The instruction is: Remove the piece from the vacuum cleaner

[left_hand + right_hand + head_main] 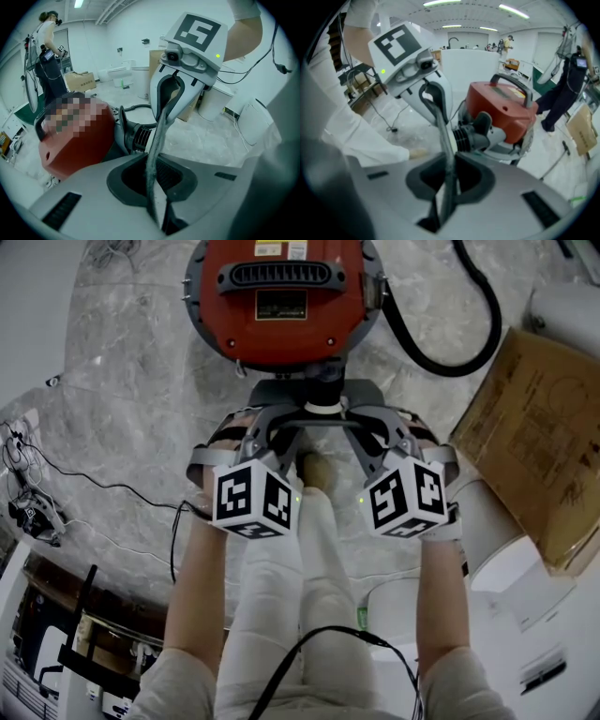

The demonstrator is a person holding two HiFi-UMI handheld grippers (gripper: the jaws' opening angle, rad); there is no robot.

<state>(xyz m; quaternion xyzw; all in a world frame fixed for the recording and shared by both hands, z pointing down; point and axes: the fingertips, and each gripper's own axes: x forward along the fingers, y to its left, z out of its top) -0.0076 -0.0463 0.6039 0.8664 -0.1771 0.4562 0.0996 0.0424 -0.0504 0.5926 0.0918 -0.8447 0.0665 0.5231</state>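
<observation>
The red vacuum cleaner (pixel 281 306) stands on the marble floor at the top of the head view, its grey ribbed hose connector (pixel 138 137) facing me. A thin grey strip piece (pixel 154 159) runs edge-on from in front of that connector between both grippers. My left gripper (pixel 272 432) is shut on one end of the strip, which lies pinched between its jaws (pixel 157 187). My right gripper (pixel 375 432) is shut on the other end (pixel 443 136), seen between its jaws (pixel 447 187). Each gripper faces the other across the strip.
A black hose (pixel 459 334) curls off the vacuum to the right. A cardboard box (pixel 539 446) and a white appliance (pixel 506 559) stand at the right. Cables (pixel 94 484) trail on the floor at the left. My white-trousered legs (pixel 300 587) are below. People (pixel 567 79) stand behind.
</observation>
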